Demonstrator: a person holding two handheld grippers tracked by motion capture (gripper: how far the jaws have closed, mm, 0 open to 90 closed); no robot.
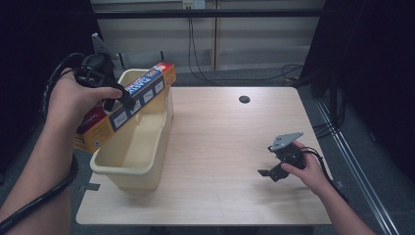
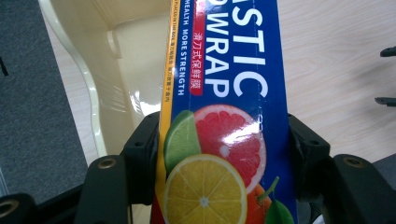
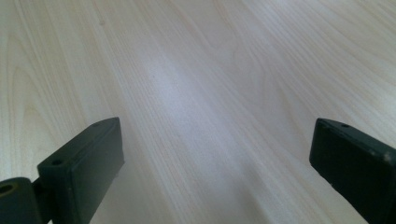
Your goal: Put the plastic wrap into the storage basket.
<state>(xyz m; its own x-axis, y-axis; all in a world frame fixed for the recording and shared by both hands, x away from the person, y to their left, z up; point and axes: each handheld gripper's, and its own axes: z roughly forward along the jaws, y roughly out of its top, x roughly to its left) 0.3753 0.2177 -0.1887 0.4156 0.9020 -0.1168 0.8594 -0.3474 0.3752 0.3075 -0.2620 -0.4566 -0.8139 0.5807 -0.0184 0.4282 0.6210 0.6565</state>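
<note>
- Black jaws of the left gripper (image 1: 119,100) clamp one plastic wrap box (image 1: 128,104), held slanted above one cream plastic bin (image 1: 131,161).
- One right gripper (image 1: 270,172) sits low over the wooden table (image 1: 225,137), jaws spread wide, holding nothing.
- One dark hole (image 1: 244,99) marks the table's far side.

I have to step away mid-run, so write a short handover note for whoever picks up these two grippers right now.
Left gripper: shut on the plastic wrap box, fingers clamped on its long sides. The box hangs tilted over the cream bin, not yet inside.
Right gripper: open, holding nothing, low over the bare wooden table at the right.
Done: box picked up and brought above the bin.
Left, most likely: lower the box into the bin, then release.
</note>
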